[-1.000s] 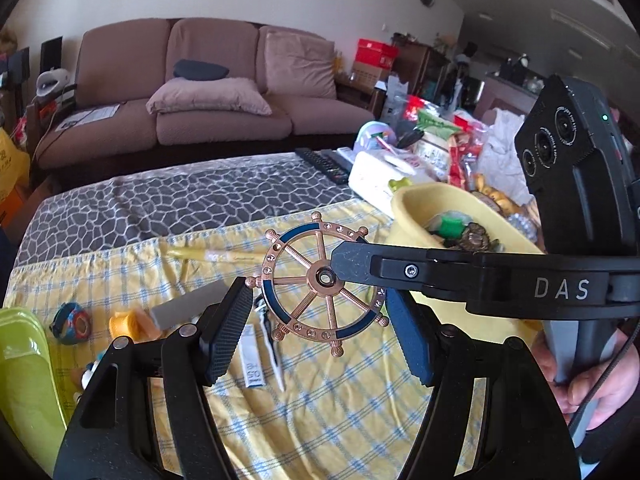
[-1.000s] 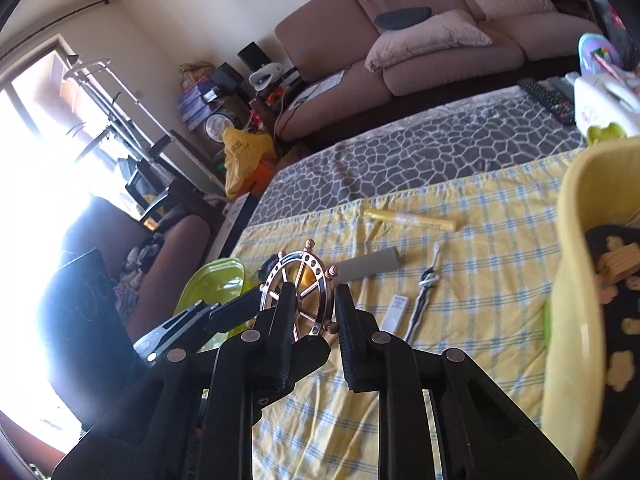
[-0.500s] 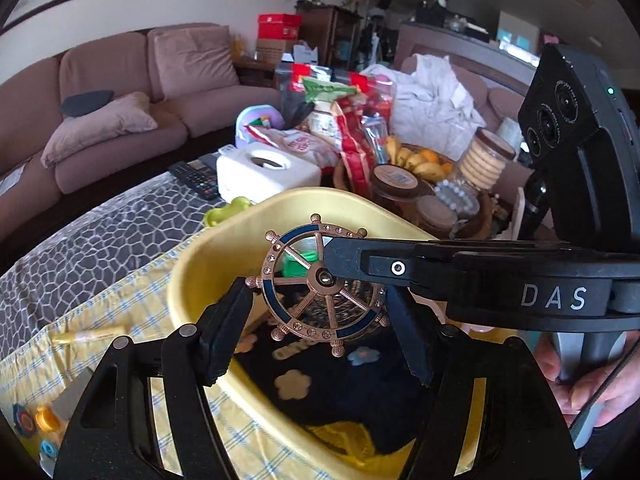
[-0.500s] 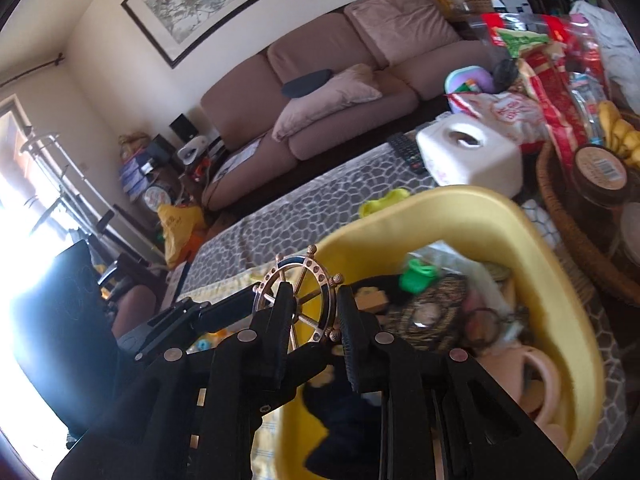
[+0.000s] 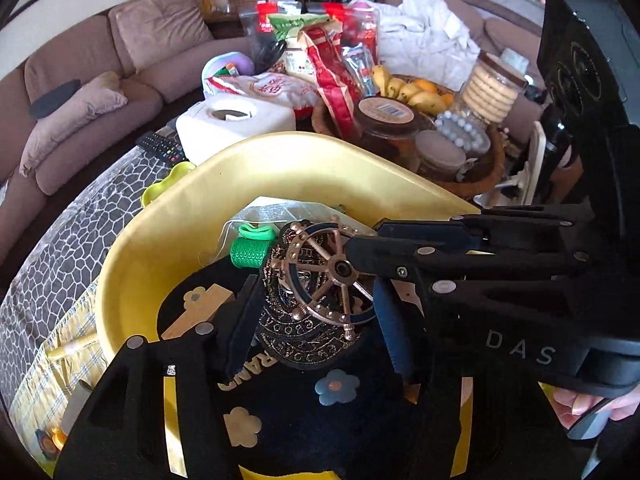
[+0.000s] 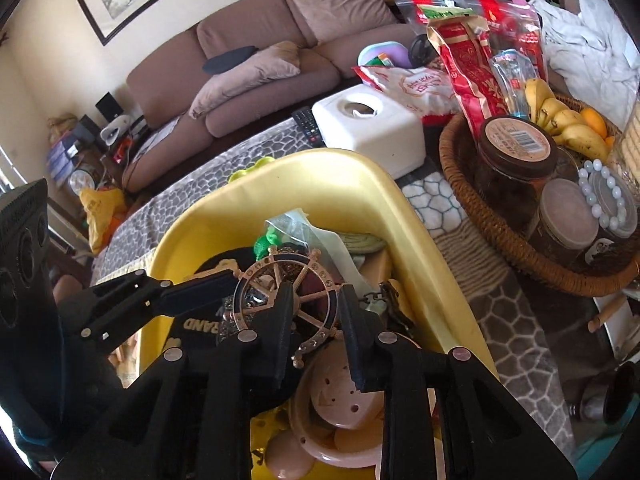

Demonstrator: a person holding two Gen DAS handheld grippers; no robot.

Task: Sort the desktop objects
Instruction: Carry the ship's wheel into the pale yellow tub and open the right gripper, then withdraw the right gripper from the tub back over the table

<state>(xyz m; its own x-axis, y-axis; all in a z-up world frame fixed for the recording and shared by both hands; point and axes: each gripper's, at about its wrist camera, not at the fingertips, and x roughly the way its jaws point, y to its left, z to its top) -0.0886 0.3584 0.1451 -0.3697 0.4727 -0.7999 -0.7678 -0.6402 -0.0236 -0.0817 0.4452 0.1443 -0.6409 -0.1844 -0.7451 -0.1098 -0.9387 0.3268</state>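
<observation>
A copper and blue ship's-wheel ornament [image 5: 324,274] hangs just above the clutter in the yellow tub [image 5: 280,160]. My right gripper [image 6: 314,316] is shut on its hub [image 6: 286,300]; its fingers cross the left wrist view [image 5: 372,256]. My left gripper [image 5: 316,320] is open, its fingers either side of the wheel, not touching it. The tub [image 6: 304,176] holds a black flowered cap [image 5: 332,400], a green mesh roll [image 5: 250,252], a wooden block [image 5: 200,308] and a pink dish [image 6: 344,400].
A white tissue box [image 6: 372,128] stands behind the tub. A wicker basket [image 6: 500,236] with jars, bananas and a bead bracelet is to the right. Snack bags [image 6: 472,56] and a remote [image 5: 160,148] lie behind. Checked cloth [image 5: 44,368] shows at left.
Both grippers have carried the wheel from over the checked cloth to over the yellow tub, then lower into it. The right gripper's hold is unchanged.
</observation>
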